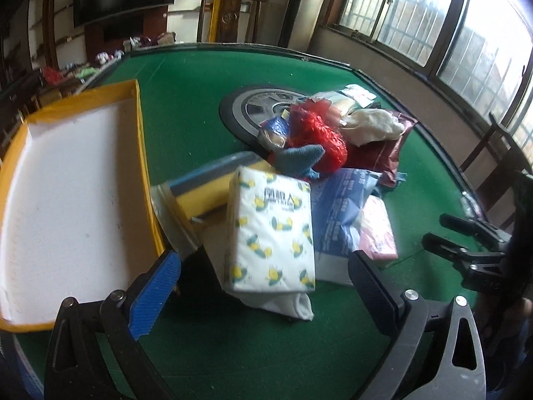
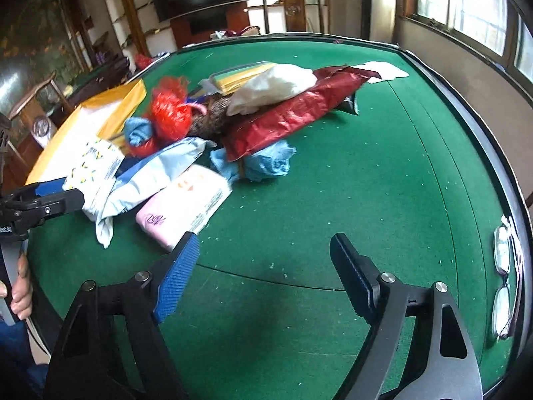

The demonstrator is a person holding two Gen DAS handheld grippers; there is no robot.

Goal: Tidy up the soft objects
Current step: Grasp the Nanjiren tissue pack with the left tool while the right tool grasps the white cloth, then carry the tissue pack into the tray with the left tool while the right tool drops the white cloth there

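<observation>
A heap of soft things lies on the green felt table [image 1: 186,76]. At its front is a lemon-print tissue pack [image 1: 269,230] [image 2: 96,163], with a blue-white pack [image 1: 343,206] [image 2: 156,173] and a pink pack [image 1: 376,230] [image 2: 186,206] beside it. Behind these are a red mesh ball [image 1: 316,136] [image 2: 170,110], a white cloth [image 1: 373,126] [image 2: 269,88] and a dark red foil bag [image 1: 379,156] [image 2: 293,113]. My left gripper [image 1: 266,283] is open, its fingers on either side of the lemon-print pack and clear of it. My right gripper [image 2: 266,266] is open over bare felt.
A white box with a yellow rim [image 1: 76,183] [image 2: 110,110] stands left of the heap. A wheel-like disc [image 1: 253,106] lies behind the heap. A light blue cloth [image 2: 269,163] sits at the heap's right. Eyeglasses [image 2: 501,273] lie at the table's right edge.
</observation>
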